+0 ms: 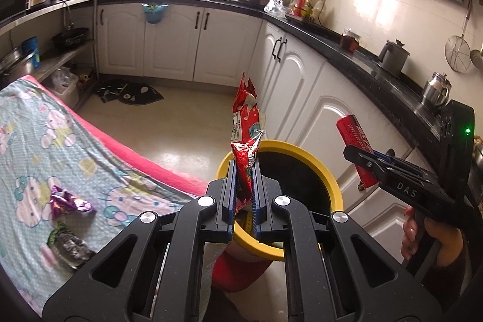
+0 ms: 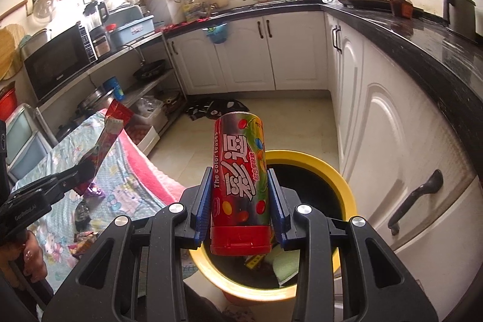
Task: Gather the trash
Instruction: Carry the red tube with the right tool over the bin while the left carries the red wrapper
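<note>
My left gripper is shut on a crumpled red snack wrapper that sticks up above the near rim of a yellow-rimmed bin. In the right wrist view my right gripper is shut on a red candy tube, cap end toward me, over the bin. Some trash lies in the bin's dark inside. The right gripper and its tube also show from the left wrist. A purple wrapper and a dark wrapper lie on the cartoon-print cloth.
White cabinets under a black counter stand close to the bin's right. The cloth-covered table is on the left, with metal shelves behind it. A dark mat lies on the floor farther off.
</note>
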Demonstrator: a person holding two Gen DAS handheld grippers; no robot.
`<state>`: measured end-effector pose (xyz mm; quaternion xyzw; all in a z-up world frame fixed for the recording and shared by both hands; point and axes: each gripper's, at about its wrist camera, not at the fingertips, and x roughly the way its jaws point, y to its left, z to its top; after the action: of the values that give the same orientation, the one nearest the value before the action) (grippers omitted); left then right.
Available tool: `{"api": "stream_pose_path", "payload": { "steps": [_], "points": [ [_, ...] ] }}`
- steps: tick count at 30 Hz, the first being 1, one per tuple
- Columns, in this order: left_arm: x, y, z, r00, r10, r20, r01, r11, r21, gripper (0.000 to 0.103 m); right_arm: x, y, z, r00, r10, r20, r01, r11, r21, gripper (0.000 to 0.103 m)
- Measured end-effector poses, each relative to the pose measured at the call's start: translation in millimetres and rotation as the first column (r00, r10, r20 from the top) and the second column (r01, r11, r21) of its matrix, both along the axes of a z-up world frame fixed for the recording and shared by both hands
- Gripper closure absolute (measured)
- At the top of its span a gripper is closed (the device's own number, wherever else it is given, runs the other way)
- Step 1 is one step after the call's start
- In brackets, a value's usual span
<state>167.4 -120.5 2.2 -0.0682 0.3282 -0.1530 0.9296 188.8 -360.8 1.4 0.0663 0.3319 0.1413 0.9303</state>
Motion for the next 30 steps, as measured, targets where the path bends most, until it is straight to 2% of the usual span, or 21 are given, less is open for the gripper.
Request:
{"api": "stream_pose_path", "payload": {
  "steps": [17, 30],
  "points": [
    [28, -38, -40, 0.993, -0.069, -0.098, 0.069, 0.998, -0.008, 0.098, 15, -12, -37, 0.996, -0.040, -0.081, 0.040, 0.999, 0.002, 0.070],
    [49, -59, -69, 0.980, -0.106, -0.166, 0.110, 0.994, 0.016, 0.098, 28, -15, -64, 0.988, -0.050, -0.146, 0.052, 0.999, 0.008, 0.070]
  ]
}}
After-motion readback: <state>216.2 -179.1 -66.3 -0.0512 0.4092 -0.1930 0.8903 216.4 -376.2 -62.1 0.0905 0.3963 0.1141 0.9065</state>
